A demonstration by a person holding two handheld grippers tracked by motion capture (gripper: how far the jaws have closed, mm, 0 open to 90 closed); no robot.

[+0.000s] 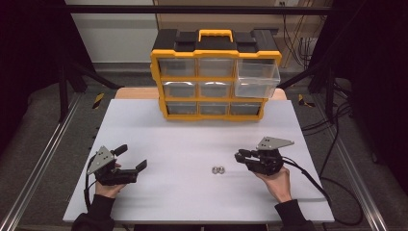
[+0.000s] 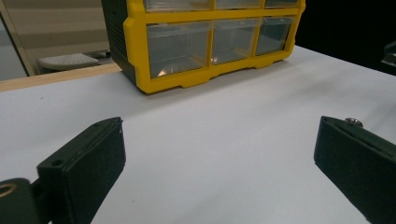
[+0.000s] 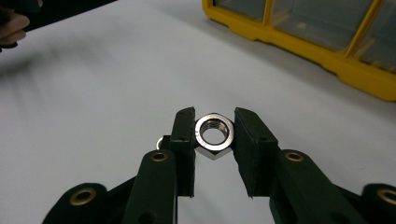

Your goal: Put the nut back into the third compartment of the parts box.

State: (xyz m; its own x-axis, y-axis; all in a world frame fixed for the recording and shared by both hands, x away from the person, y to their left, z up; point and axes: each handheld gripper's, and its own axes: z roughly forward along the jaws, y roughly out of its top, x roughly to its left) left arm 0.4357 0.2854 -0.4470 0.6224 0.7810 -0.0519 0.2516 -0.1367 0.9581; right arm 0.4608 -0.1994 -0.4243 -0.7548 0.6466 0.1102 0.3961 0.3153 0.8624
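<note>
Holding a steel nut (image 3: 214,134) clamped flat-to-flat between the pads of my right gripper (image 3: 214,133), I have it clear of the white table (image 1: 192,139); its bore faces the camera in the right gripper view, so its axis runs roughly along the jaws rather than across them. In the high view two more nuts (image 1: 218,169) lie touching each other on the table, just to the left of the right gripper (image 1: 239,155) and nearer to it than to my left one.

The relation that governs the next move, as I judge it: the yellow drawer cabinet (image 1: 214,77) stands at the far edge of the table, ahead of the right gripper, and its one pulled-out drawer (image 1: 257,79) is at the top right corner, on the same side as the loaded hand. The right hand is therefore the nearer one; the path is forward and up.

My left gripper (image 1: 131,159) rests near the left front of the table, jaws spread wide with nothing between them, well apart from the nuts.
</note>
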